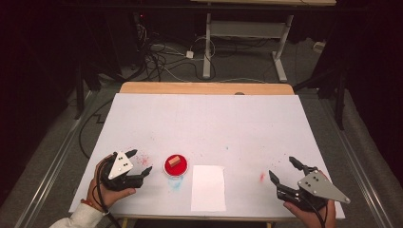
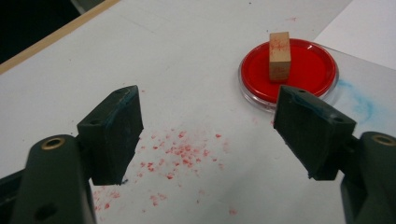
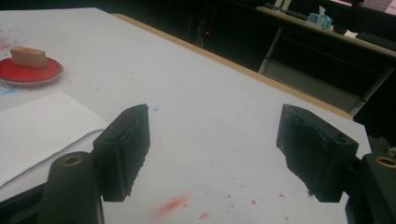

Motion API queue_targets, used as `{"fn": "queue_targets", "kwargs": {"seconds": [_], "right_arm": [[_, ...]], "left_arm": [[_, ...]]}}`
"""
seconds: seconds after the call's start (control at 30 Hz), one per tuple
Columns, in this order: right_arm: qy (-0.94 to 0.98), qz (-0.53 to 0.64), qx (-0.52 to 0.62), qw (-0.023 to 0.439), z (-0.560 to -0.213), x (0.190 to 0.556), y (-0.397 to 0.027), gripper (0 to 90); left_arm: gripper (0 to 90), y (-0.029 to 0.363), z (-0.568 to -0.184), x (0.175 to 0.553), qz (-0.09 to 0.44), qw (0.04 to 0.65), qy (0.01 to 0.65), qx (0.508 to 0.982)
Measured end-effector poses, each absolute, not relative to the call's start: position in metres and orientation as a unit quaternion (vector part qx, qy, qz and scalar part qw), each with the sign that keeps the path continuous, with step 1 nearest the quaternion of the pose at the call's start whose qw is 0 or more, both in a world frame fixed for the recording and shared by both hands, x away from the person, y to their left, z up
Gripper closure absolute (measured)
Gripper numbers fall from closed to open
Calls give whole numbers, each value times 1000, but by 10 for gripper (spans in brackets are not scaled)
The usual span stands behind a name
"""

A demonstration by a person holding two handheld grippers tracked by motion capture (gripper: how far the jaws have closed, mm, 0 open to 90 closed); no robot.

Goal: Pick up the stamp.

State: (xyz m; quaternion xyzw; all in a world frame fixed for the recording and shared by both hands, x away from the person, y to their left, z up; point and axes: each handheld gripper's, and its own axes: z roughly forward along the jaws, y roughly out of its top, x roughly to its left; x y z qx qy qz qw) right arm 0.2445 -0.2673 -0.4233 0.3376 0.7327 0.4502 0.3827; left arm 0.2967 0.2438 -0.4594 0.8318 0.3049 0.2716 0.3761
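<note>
Left claw (image 1: pixel 140 161) lies low on the counter (image 1: pixel 237 123), jaws apart, apparently aimed at the wooden block (image 1: pixel 173 161); right claw (image 1: pixel 284 170) rests likewise, jaws apart.

We've got the block (image 1: pixel 173 160) lying on the pad (image 1: pixel 182 167), near the table's (image 1: pixel 209 114) front edge, left of centre. Just right of the pad lies the sheet (image 1: pixel 208 188), reaching to the front edge. The left gripper (image 1: pixel 139 163) sits just left of the pad, apart from it. The right gripper (image 1: pixel 284 170) is well off to the right, beyond the sheet.
</note>
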Motion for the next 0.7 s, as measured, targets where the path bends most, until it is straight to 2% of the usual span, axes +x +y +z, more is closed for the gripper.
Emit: {"fn": "queue_targets", "kwargs": {"seconds": [0.17,0.33,0.4,0.7], "right_arm": [[738,443,340,379,-426,249,-268,260],[742,435,336,384,-426,253,-266,260],[743,432,342,380,-428,256,-266,260],[754,419,345,370,-433,267,-263,261]], "left_arm": [[227,248,-459,297,254,381,316,831],[259,247,-449,297,236,354,305,852],[276,244,-434,301,225,352,324,849],[293,219,-404,307,191,321,311,874]]}}
